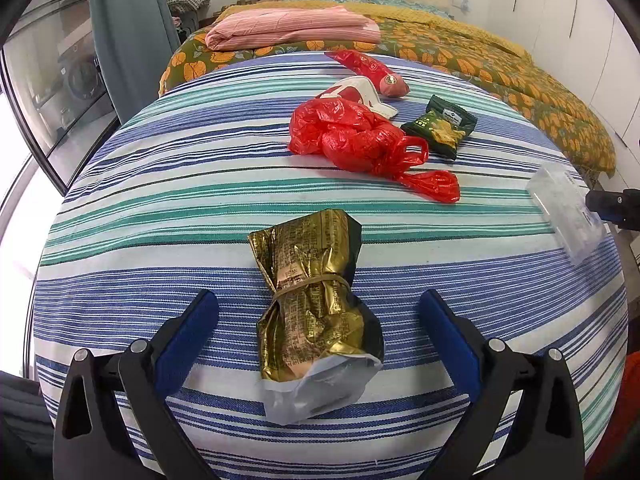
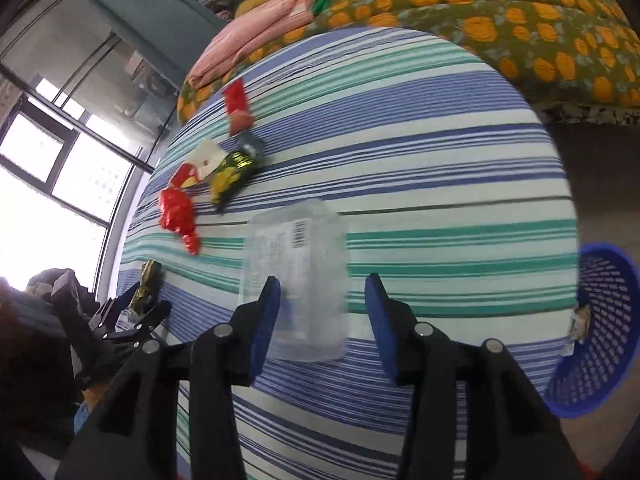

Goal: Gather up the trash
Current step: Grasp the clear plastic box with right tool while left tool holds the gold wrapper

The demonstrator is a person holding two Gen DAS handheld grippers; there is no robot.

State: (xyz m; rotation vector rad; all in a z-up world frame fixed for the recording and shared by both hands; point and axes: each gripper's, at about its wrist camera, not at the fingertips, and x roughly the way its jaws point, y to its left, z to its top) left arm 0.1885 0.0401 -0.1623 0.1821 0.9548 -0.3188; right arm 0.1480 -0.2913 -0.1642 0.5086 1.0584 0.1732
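Blue, teal and white striped cloth (image 1: 160,208); gold foil packet (image 1: 312,300); red plastic bag (image 1: 352,136); dark green snack pack (image 1: 440,128); blue mesh basket (image 2: 600,332); orange-flowered bedspread (image 1: 480,64).

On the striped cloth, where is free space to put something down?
The left half of the cloth is bare, left of the gold bag and red bag. The far right side beyond the clear box is also bare. The far middle is crowded with wrappers.
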